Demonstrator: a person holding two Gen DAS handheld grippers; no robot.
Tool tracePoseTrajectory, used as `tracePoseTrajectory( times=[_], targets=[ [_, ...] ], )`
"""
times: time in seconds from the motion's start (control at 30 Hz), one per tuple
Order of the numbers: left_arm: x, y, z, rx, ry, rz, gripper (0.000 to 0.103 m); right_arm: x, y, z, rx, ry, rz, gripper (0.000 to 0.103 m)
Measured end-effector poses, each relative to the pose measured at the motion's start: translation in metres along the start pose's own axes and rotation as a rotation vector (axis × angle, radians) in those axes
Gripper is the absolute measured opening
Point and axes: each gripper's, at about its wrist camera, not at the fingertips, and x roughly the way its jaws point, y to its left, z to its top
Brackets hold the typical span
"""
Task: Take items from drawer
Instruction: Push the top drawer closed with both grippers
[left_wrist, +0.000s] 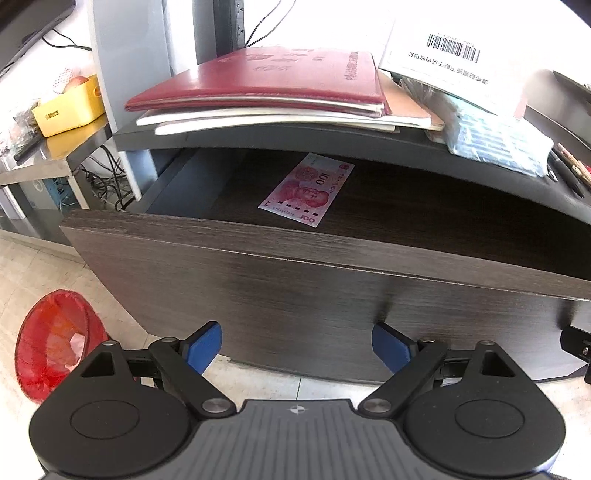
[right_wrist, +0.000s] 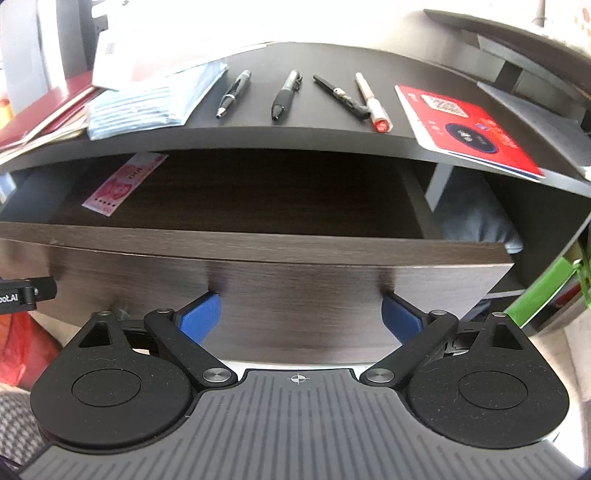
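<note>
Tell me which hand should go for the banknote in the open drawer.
Left, probably. In the left wrist view the banknote lies almost straight ahead of the open left tongs. In the right wrist view it sits far off to the left of the right tongs, near the drawer corner.

Black tongs (left_wrist: 297, 345), blue pads (right_wrist: 201, 317), ribbed grey housing.

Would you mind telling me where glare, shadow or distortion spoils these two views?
Left wrist view: window light washes out the papers at top right, the fisheye bows the desk edge, and the banknote stays readable. Right wrist view: glare whitens the upper left, and the drawer is in deep shadow.
</note>
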Motion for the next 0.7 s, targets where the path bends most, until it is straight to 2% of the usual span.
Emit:
tracePoseTrajectory(
  times=[0.7],
  targets=[
    [0.043,-0.025,0.046,-0.023,-0.095,0.025,0.09,0.058,-0.003,0.044,0.011,-0.121,0.017,0.098]
  ],
)
